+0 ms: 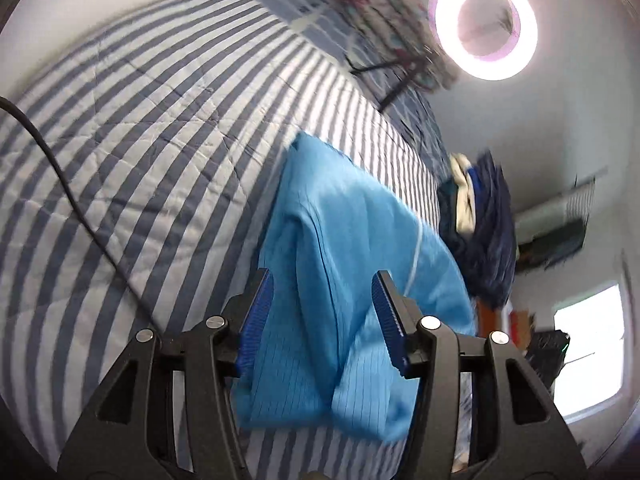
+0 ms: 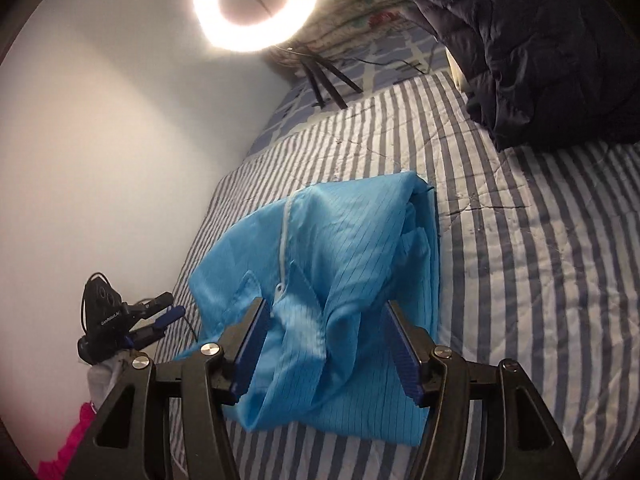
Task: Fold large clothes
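One blue garment [image 2: 340,248], two tongs [image 1: 322,312]

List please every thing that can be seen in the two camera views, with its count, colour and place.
garment: one, light blue with thin dark lines, folded on the bedspread, a white zipper down it.
striped bedspread: one, white and grey-blue, covers the bed.
quilted jacket: one, dark navy, heaped on the far right of the bed.
ring light: one, glowing white, at the head of the bed.
tripod legs: black, under the ring light.
cable: one, black, across the bedspread.
window: one, bright, right edge of left view.
left tool: black with blue pads, open over the garment.
right tool: same, open over the garment.
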A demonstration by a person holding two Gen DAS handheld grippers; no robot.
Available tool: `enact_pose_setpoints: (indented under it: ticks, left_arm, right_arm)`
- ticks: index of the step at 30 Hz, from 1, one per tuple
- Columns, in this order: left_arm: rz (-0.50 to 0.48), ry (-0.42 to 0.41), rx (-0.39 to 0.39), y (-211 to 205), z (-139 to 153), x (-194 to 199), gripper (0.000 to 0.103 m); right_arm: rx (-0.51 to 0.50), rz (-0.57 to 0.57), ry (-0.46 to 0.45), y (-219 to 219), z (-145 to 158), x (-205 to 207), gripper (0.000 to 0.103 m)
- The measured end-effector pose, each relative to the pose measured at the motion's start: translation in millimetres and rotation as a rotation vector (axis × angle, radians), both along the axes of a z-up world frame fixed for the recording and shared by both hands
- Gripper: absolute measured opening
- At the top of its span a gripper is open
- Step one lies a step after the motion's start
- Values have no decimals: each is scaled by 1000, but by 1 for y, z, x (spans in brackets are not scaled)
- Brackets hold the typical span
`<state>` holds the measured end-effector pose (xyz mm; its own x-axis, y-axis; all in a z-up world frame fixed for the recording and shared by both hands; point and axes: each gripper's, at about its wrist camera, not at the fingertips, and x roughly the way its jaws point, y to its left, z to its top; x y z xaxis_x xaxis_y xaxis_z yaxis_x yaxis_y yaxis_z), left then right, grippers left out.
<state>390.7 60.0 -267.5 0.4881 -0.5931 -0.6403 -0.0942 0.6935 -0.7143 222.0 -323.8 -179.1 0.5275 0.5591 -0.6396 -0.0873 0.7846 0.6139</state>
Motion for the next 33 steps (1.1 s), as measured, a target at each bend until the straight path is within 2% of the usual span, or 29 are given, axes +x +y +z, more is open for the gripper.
enact_pose_setpoints:
  ticks: [5, 6, 7, 8, 9, 10, 12, 15, 18, 20, 21, 25, 29, 31, 32, 33]
  left_arm:
    - [53, 43, -67, 8, -20, 28, 52]
    - [53, 45, -75, 9, -22, 30, 48]
    - [47, 43, -87, 9, -24, 32, 20]
    - [29, 49, -82, 7, -26, 35, 2]
    - [22, 47, -71, 5, -26, 36, 2]
    - [11, 35, -53, 3, -25, 35, 1]
    - [-6, 23, -34, -1, -21, 31, 1]
    - [-30, 26, -45, -2, -13, 17, 0]
    - [-58, 3, -20, -5, -4, -1, 0]
    - [-85, -2, 49, -10, -7, -12, 0]
    - [-109, 2, 105, -16, -13, -16, 0]
    - [-119, 41, 157, -27, -36, -19, 0]
    - [-145, 19, 218, -33, -32, -24, 0]
    - [-163, 3, 243, -33, -24, -26, 0]
    - [-168, -1, 261, -32, -19, -27, 7]
    - [-168, -2, 276, -31, -14, -28, 13]
  right_arm:
    - [32, -8, 58, 5, -20, 28, 61]
    - [36, -7, 67, 6, -24, 31, 58]
    - [47, -3, 74, 5, -26, 33, 55]
    - [69, 1, 86, 4, -31, 37, 44]
    - [85, 3, 96, 2, -34, 40, 34]
    - [112, 4, 107, 0, -38, 43, 31]
    - [146, 0, 120, -5, -42, 45, 14]
    - [124, -13, 128, -13, -42, 42, 6]
    - [95, 29, 103, -15, -31, 32, 4]
    - [81, 49, 77, -17, -28, 22, 4]
    - [80, 51, 79, -19, -32, 19, 4]
    - [34, 36, 170, -17, -67, 15, 4]
    - [-1, 46, 165, -14, -70, 14, 4]
    - [-81, 81, 132, -10, -57, 8, 17]
    - [-131, 88, 116, -10, -47, 5, 35]
    - [-160, 82, 102, -10, -41, 3, 39]
